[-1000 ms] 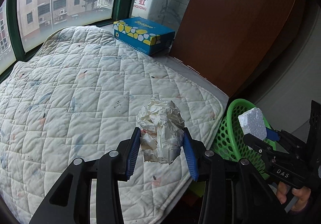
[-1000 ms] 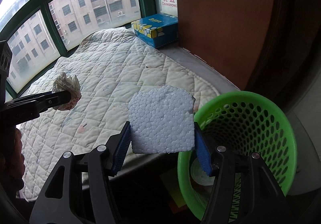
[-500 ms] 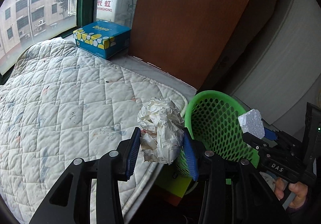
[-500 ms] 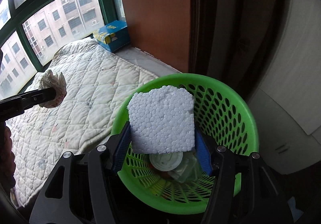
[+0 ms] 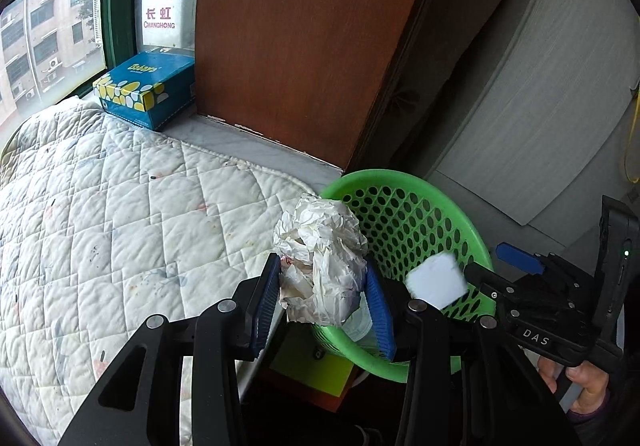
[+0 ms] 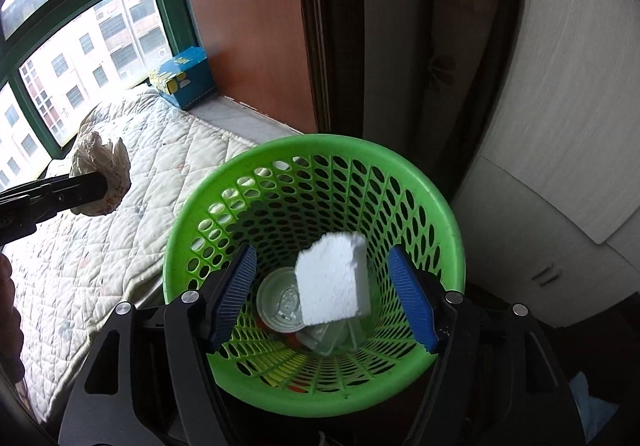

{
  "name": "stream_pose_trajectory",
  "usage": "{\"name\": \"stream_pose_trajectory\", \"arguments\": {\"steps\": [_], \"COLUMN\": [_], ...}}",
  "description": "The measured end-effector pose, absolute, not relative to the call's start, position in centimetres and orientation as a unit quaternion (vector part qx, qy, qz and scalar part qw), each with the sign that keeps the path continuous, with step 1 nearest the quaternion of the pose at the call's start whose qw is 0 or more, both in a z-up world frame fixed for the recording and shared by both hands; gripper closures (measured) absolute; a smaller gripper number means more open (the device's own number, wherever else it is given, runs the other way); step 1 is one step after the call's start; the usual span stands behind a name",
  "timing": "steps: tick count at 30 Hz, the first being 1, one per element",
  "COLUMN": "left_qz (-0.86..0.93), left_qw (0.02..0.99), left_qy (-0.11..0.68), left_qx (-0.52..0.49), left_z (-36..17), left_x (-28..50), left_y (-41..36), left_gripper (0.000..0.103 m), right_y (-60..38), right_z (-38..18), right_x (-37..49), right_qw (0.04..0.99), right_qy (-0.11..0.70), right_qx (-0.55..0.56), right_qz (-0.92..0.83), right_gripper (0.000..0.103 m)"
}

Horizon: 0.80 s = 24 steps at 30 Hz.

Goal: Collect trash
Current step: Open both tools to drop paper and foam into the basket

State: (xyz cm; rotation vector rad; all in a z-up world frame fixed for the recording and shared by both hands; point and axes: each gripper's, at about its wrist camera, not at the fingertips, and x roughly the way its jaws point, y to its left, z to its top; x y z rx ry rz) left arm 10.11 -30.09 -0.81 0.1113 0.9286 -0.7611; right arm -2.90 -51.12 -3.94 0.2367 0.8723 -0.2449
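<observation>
Quilted mattress pad across the window ledge, blue tissue box at its far corner. Green perforated basket just beside the pad's edge, holding a clear lid and other scraps at the bottom. Right gripper above the basket mouth, fingers just spread wide, white foam block loose between them, touching neither pad. Left gripper beside the basket rim, fingers clamped on crumpled paper ball

White foam block tilted inside green basket, crumpled paper ball beside its rim
</observation>
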Motion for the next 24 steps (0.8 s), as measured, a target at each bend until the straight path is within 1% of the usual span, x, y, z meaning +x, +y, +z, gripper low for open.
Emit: {"name": "stream_pose_trajectory", "arguments": {"steps": [8,12,20,23,24], "left_qz": [-0.369,-0.377,-0.393,-0.399,-0.399], "left_qw": [0.815,0.81,0.797,0.792,0.792], "left_qy": [0.441,0.445,0.453,0.456,0.456], "left_qx": [0.062,0.069,0.077,0.071,0.07], "left_z": [-1.0,-1.3,-2.1,-2.4,-2.5], "left_x": [9.6,9.3,8.6,8.5,8.4], "left_y": [-32.3,-33.4,-35.4,-35.7,-35.7], "left_gripper": [0.062,0.062,0.059,0.05,0.045], "right_y": [-52.1,-52.5,-53.0,-53.1,-53.1], "right_z": [-3.6,-3.2,-2.9,-3.0,-3.1], "right_x": [-3.9,-4.4,-5.7,-6.0,-6.1], "right_qw": [0.894,0.896,0.898,0.898,0.898], "right_qy": [0.414,0.408,0.398,0.397,0.397], "right_qx": [0.12,0.121,0.126,0.13,0.131], "right_qz": [-0.126,-0.131,-0.138,-0.138,-0.138], "right_gripper": [0.033,0.03,0.029,0.028,0.028]}}
